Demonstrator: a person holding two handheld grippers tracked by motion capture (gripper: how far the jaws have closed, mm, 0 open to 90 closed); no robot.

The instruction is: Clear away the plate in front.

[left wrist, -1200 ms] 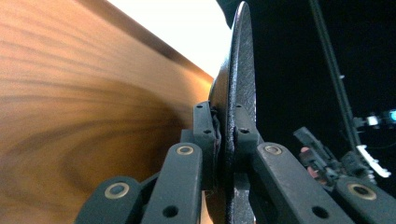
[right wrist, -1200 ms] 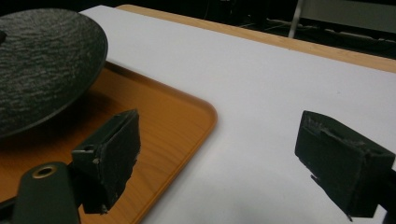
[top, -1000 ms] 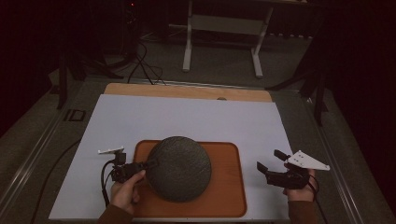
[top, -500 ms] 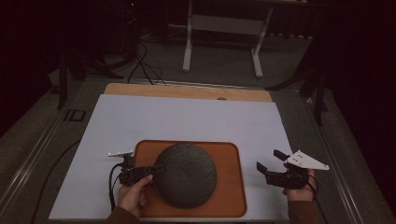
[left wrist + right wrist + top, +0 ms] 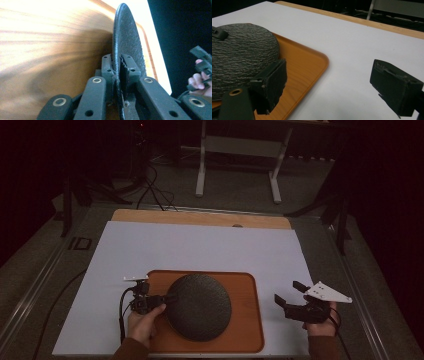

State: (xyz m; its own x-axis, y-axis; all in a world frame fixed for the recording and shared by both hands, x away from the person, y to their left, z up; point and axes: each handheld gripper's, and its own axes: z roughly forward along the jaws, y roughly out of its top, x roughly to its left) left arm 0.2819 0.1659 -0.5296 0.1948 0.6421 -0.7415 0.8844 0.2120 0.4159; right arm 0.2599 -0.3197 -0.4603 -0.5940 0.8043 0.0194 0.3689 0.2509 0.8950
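On the orange wooden tray (image 5: 247,320), the round dark textured plate (image 5: 200,307) has dropped flatter, its rim pinched by the left hand-held gripper (image 5: 167,298), jaws just easing; right hand-held gripper (image 5: 289,295) spread

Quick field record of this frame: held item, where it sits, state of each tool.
item: dark round textured plate
support: wooden tray on white sheet
left tool: at the plate's left rim, jaws either side of the edge; they have just been opening slightly, pads at the rim
plate pose: lying on the tray
right tool: open, holds nothing, over the sheet to the right of the tray
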